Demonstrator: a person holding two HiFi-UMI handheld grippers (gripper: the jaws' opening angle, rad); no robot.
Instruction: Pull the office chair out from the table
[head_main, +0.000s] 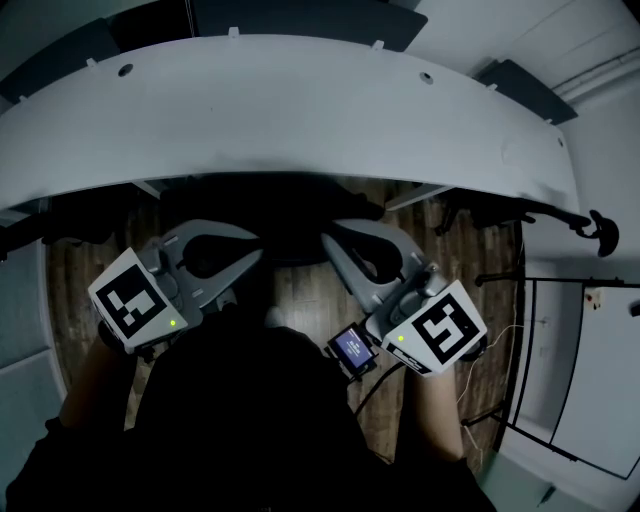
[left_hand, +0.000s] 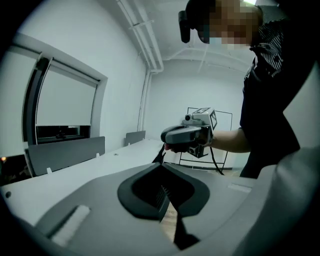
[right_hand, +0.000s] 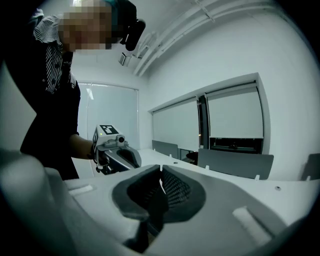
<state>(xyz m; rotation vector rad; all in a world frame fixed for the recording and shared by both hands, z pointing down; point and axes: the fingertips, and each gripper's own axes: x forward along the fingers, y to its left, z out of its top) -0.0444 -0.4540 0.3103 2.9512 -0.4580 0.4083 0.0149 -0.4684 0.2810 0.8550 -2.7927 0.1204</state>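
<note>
- Though barely legible in the gloom, office chair (head_main: 285, 222) taken to be the dark mass tucked under the near edge of the white table (head_main: 300, 120), between the two tools.
- Left gripper (head_main: 252, 262) and right gripper (head_main: 328, 240): jaws pressed together, nothing pinched, tips aimed toward that mass; contact not determinable.
- Step judged: approach, no hold on the chair yet.
- Next move calls for spreading the jaws, finding a backrest edge, clamping, then drawing back over the wood floor (head_main: 300, 292).
</note>
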